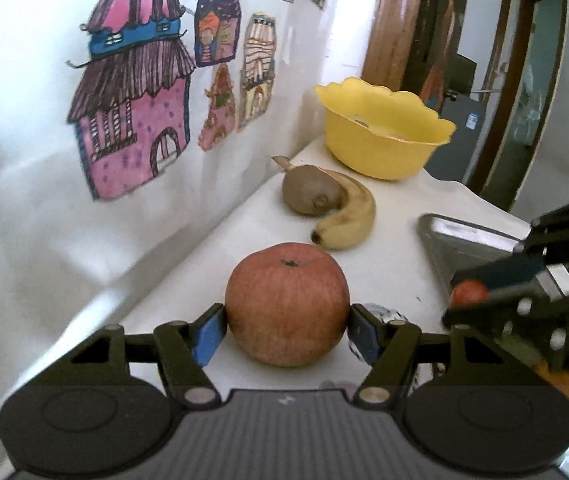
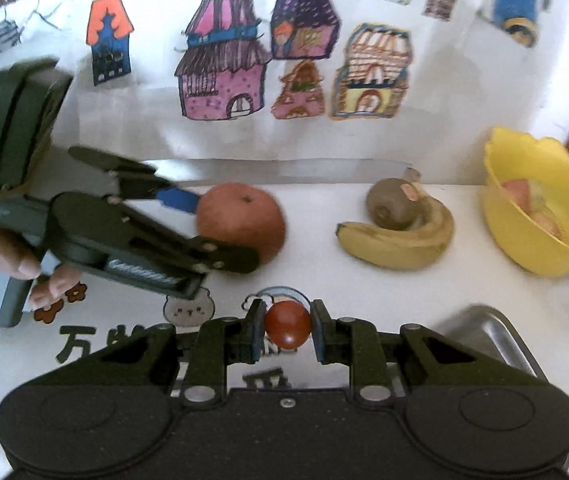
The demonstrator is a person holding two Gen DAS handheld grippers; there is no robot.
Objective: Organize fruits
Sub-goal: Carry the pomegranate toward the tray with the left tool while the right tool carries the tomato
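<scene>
cherry tomato [image 2: 287, 324] in right gripper [image 2: 286, 330], left gripper [image 1: 286, 326] clasping apple [image 1: 286, 303] (red)

One apple [image 1: 287, 304] sits between the left gripper's fingers, one cherry tomato [image 2: 287, 324] between the right's. Ahead lie one banana [image 2: 398, 238], one kiwi [image 2: 393, 203], one yellow bowl [image 2: 540, 204] and one metal tray [image 2: 492, 338]. Two grippers.

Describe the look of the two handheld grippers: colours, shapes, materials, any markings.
Both match. The left gripper and right gripper each have a black ribbed body with two round black housings, black angular linkage arms with silver pivot pins, and jaws faced with blue pads. The right wrist view shows the left tool's upright black handle wrapped with a band, plus a bare hand; no sleeve is visible.
</scene>
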